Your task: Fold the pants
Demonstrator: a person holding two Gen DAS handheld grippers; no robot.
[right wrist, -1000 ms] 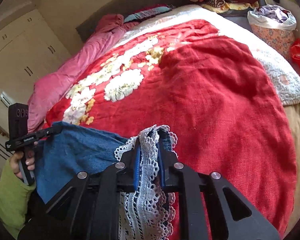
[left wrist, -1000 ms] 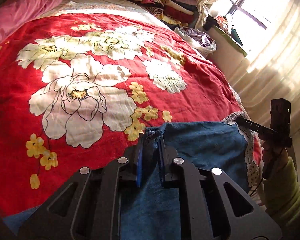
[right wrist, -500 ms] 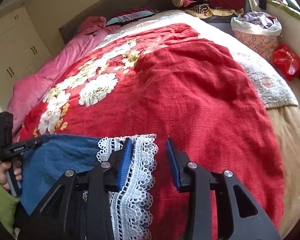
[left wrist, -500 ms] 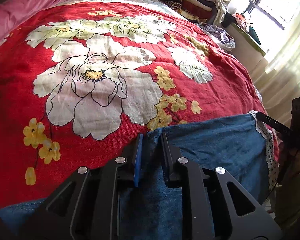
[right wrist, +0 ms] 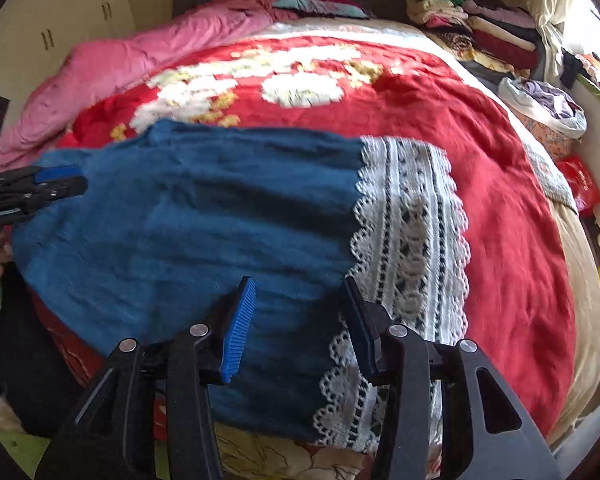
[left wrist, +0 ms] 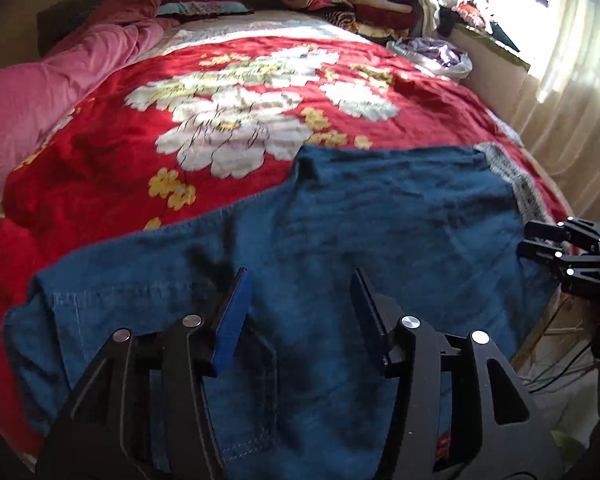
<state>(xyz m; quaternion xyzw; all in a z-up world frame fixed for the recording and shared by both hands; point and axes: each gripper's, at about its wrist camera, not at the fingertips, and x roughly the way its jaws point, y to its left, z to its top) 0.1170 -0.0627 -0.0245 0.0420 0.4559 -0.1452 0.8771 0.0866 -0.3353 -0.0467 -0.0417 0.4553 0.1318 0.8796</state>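
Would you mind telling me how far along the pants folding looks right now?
Done: the blue pants lie spread flat on the red bedspread, lace hem laid out. In hand: nothing; the left gripper and right gripper both hover open above the fabric. Left: no compact bundle shows yet, so further folds probably remain.

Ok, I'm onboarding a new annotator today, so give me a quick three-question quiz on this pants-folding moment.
1. True or false: the left gripper is clamped on the blue pants.
2. What trims the pants' leg ends? A) white lace B) yellow fringe C) black zip
3. Fill in: the pants lie spread on a red ____ bedspread.

Key:
1. False. Its jaws stand open above the denim, and the right gripper is open too.
2. A, the white lace.
3. Floral, with white and yellow flowers.
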